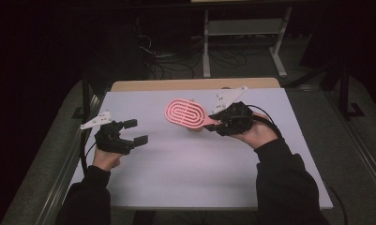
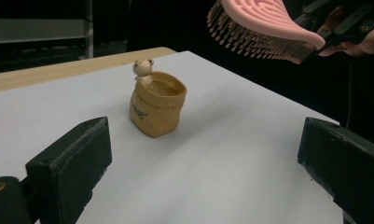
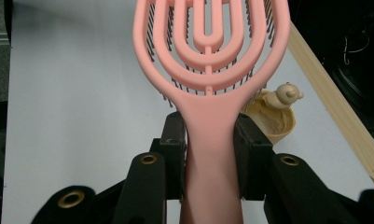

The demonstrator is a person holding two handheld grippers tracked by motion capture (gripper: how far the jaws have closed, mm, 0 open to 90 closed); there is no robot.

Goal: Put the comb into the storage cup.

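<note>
A person at a white desk (image 1: 185, 164) holds a pink hairbrush (image 1: 185, 114) by its handle in the right gripper (image 1: 218, 125), the jaws clamped on either side of the handle. The right gripper view makes that grip plain: both black pads press the handle, and the looped brush head rises ahead of them. Past the handle on that view's right sits a small tan pot (image 3: 274, 120) with a bear figure (image 3: 287, 94) on its rim. The left gripper view shows the pot (image 2: 157, 108) standing upright on the desk, with the brush (image 2: 264, 28) held in the air above and to the right of it, bristles down, well clear of the pot. The left gripper (image 1: 131, 132), seen from the high view well to the left of the brush, has its jaws wide apart and holds nothing
</note>
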